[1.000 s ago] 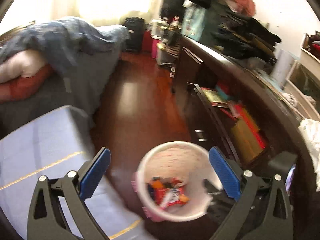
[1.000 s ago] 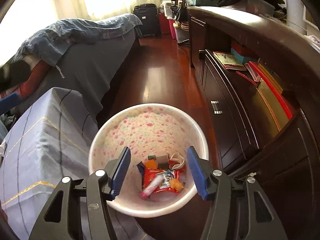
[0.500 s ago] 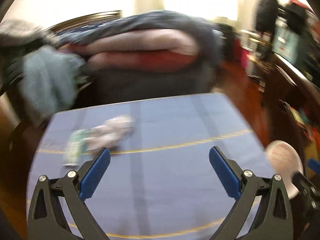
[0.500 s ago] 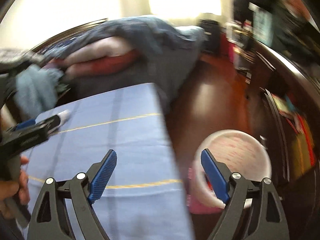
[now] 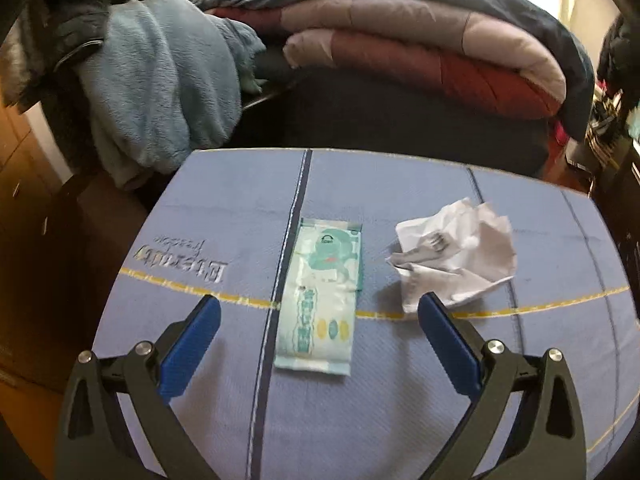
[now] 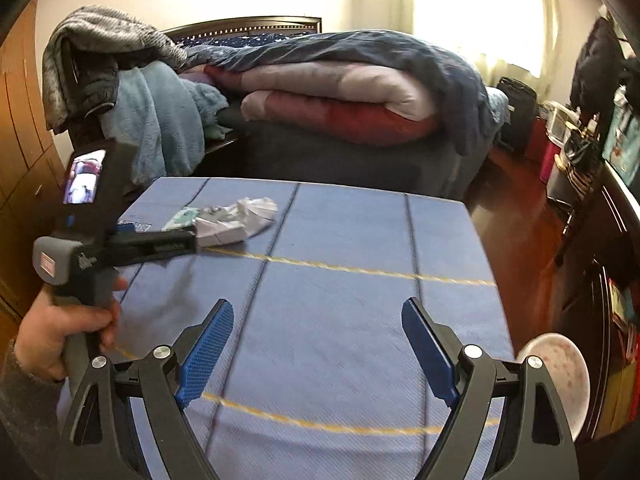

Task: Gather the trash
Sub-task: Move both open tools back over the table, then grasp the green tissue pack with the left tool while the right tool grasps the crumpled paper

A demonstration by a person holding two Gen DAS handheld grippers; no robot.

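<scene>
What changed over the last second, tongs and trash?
Both tongs swung left, away from the pink-flecked white trash bin and onto the blue cloth-covered table. The left tongs now face the flat green-and-white wrapper and the crumpled white paper; the right tongs hang over bare cloth. Nothing grasped or released. Both stayed open and empty.

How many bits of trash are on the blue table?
2. A flat green wrapper lies mid-table between the left gripper fingers, and a crumpled white paper sits just to its right. None seem hidden.
</scene>
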